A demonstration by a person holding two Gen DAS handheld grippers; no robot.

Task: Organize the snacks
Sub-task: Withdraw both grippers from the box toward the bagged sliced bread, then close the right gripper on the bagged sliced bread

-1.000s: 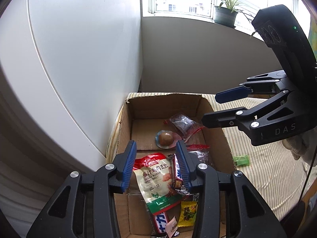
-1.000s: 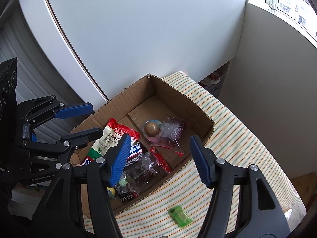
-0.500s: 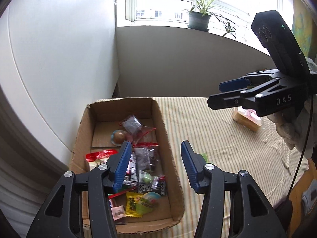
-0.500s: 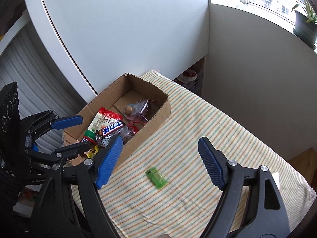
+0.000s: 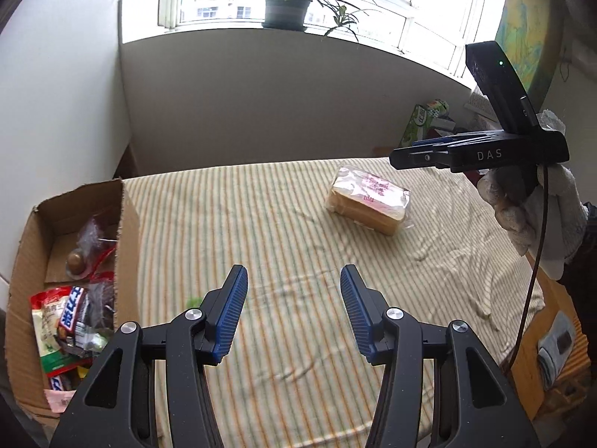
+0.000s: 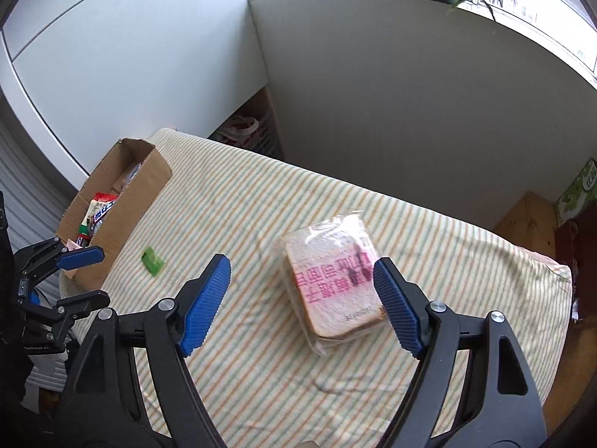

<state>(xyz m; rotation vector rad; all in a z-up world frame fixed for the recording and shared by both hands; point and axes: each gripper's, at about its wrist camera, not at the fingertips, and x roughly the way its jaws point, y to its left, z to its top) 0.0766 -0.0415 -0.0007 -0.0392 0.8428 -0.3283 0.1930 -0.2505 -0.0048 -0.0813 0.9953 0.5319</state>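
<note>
Most snacks already sit in the box [image 6: 123, 186]. Outside it lie the bread [image 6: 332, 280] and, nearer, a green packet [image 6: 152, 260]. My left claw [image 5: 291, 313] and right claw [image 6: 302, 302] gape, empty.

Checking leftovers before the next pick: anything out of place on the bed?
Two snacks sit outside the cardboard box: a small green packet lies alone on the striped cover beside the box, and a wrapped sandwich lies mid-bed. Both grippers are open and empty. No spill or damage shows.
</note>
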